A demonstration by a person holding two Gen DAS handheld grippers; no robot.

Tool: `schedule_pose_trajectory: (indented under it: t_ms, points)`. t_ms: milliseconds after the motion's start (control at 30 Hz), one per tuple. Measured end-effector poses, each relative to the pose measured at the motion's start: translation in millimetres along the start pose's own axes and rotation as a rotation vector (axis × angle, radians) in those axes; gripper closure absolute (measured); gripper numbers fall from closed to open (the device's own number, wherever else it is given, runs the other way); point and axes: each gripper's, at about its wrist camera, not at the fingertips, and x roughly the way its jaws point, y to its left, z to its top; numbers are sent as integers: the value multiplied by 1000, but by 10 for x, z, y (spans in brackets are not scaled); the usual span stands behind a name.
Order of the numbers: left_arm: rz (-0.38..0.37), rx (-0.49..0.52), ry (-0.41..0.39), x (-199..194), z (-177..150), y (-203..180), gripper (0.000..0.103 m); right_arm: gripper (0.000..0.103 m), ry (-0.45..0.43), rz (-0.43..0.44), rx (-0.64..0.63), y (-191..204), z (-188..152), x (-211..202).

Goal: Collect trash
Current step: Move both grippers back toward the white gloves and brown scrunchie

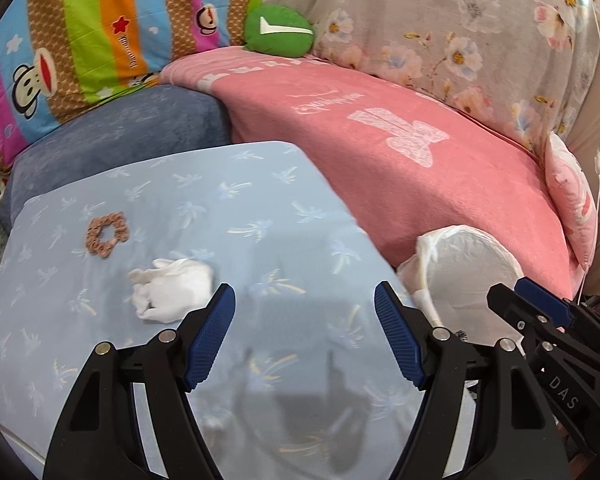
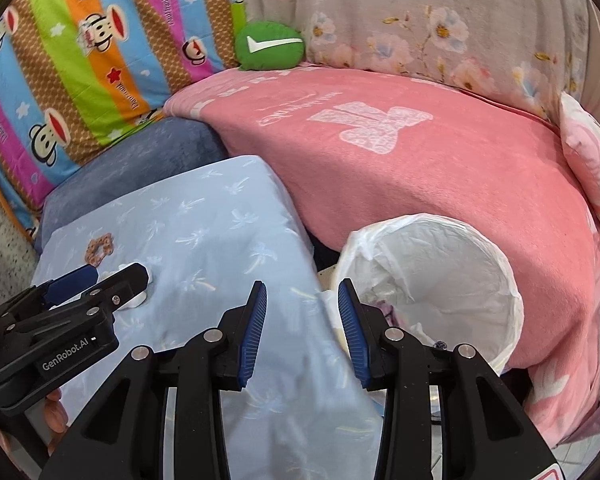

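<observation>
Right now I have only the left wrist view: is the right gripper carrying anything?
Observer: No. The right gripper has its jaws apart with nothing between the pads.
Operator: I see just the bin's rim. Is anything inside?
Observer: Yes. Low in the bin lie a few scraps, clear and purplish; I cannot tell what they are.
Operator: Where is that gripper aimed?
Observer: At the bin's near left rim, where it meets the edge of the pillow.
</observation>
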Motion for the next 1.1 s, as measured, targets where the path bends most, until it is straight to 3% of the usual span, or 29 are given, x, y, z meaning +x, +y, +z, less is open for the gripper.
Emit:
schedule_pose_trajectory:
  t_ms: [800,867,933,1100]
  points:
    - [135,-149,18,-27,-172,1132,34,65,82,68,-186,1209,-43,421]
    - [148,-158,22,-12,-186,1211,34,63,89,73,-192,1277,-53,471]
    - [163,-171,28,15,-199,1311,34,54,93,80,-194,1353,-66,523]
    - [204,-207,46,116,-208,1575,34,52,132,118,-192,1529,-103,759]
